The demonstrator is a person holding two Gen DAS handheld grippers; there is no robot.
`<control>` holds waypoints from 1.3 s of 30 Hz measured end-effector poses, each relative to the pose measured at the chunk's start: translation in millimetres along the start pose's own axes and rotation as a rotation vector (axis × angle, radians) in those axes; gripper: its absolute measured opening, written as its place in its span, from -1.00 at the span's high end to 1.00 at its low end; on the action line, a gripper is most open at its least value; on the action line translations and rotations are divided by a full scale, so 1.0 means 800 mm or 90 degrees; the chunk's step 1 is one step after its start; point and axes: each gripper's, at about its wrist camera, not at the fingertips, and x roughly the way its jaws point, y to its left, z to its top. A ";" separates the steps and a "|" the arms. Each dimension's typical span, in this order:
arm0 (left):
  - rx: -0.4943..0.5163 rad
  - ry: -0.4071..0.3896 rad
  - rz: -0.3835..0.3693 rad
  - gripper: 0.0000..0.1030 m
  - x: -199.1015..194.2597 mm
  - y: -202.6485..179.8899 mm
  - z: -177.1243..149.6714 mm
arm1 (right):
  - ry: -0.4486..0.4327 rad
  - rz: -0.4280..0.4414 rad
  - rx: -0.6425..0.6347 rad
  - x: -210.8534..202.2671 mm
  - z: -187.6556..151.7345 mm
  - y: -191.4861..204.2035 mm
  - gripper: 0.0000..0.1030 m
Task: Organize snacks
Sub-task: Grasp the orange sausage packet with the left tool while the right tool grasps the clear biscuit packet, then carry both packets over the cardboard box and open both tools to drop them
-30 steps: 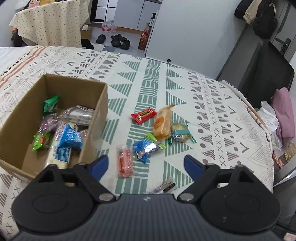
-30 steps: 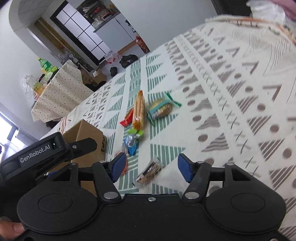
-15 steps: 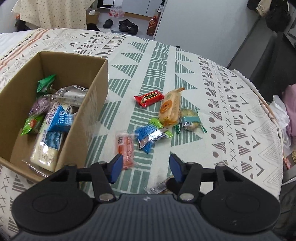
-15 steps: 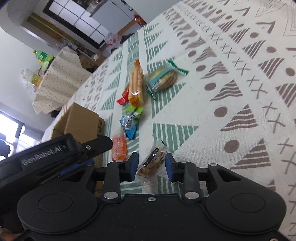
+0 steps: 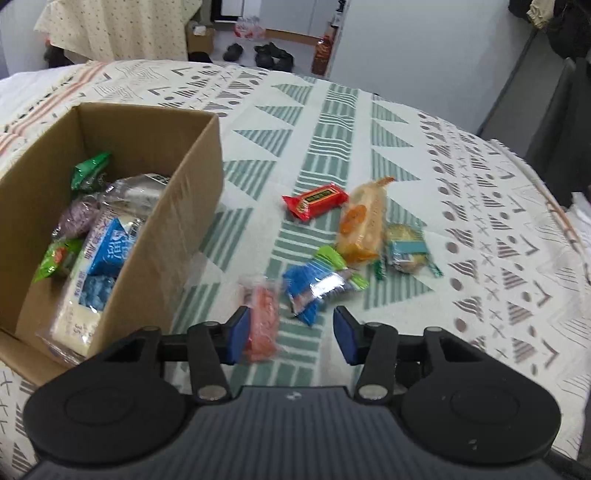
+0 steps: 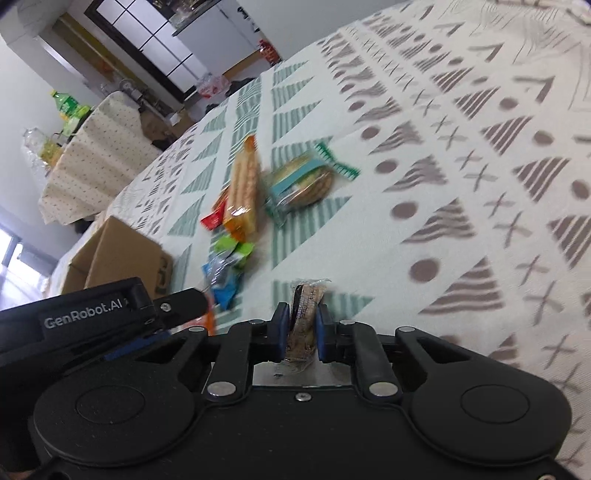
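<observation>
A cardboard box (image 5: 177,206) on the left holds several wrapped snacks. On the patterned cloth lie a red packet (image 5: 316,199), a long orange biscuit packet (image 5: 364,225), a teal-wrapped round cookie (image 5: 406,247) and a blue packet with green ends (image 5: 317,286). My left gripper (image 5: 291,336) is low over the cloth with its jaws closing. An orange-pink packet (image 5: 262,314) lies between them against the left pad, and the right pad stands apart from it. My right gripper (image 6: 301,332) is shut on a brown cookie packet (image 6: 304,314), which stands on edge between its pads.
The right wrist view shows the left gripper's black body (image 6: 92,317) close on the left, in front of the box (image 6: 122,254). A cloth-covered table (image 5: 122,26) and shoes (image 5: 266,53) on the floor lie beyond the bed. Bare cloth (image 6: 461,184) stretches to the right.
Both grippers sank toward the cloth. The right jaws closed on the brown packet and turned it on edge. The left jaws narrowed around the orange-pink packet.
</observation>
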 end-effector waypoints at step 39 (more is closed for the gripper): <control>-0.014 -0.013 -0.003 0.60 -0.037 0.006 0.001 | -0.086 -0.065 -0.074 -0.055 -0.008 0.030 0.65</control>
